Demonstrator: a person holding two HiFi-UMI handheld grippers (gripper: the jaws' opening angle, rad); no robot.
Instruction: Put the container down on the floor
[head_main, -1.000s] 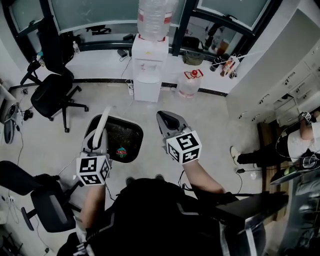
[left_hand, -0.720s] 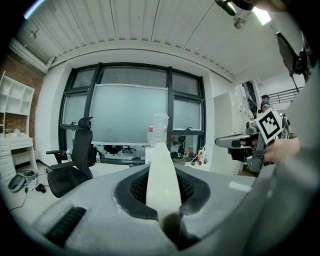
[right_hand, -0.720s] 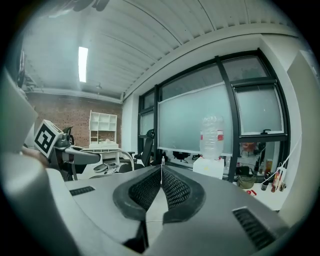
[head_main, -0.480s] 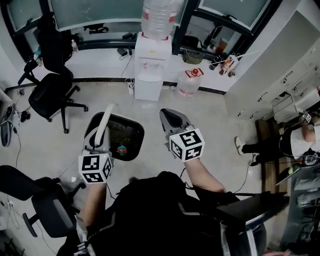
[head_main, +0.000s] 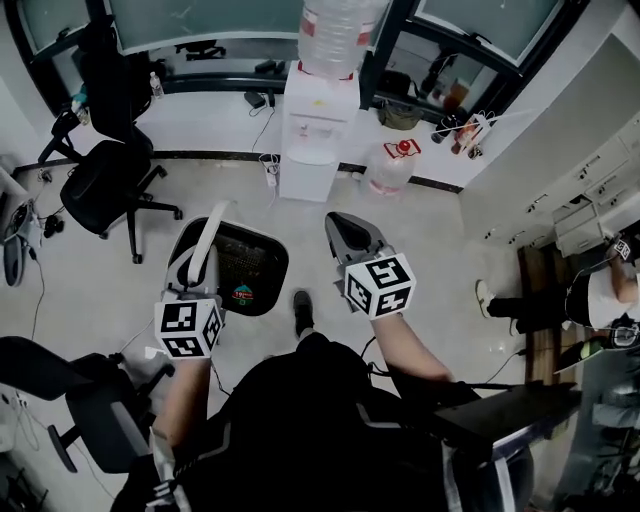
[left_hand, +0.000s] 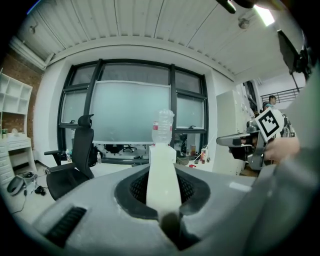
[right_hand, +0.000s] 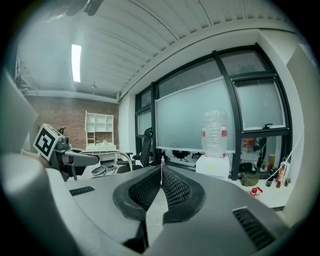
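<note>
Left hand-held gripper (left_hand: 161, 172) clamped on container (head_main: 262, 262) rim | right hand-held gripper (right_hand: 161, 172) closed, empty | sticker (head_main: 243, 298) seemingly red-green, unreadable

The water bottle (head_main: 335, 35) at 12 o'clock is cut off by the head view's top edge, and a person (head_main: 600, 300) at 3 o'clock by its right edge. The left gripper (head_main: 208, 240) covers the container's (head_main: 255, 262) rim at 9 o'clock, and the coloured item (head_main: 243, 296) inside is too small to tell. In the left gripper view, the jaws hide all of the container but a pale strip (left_hand: 162, 180).
</note>
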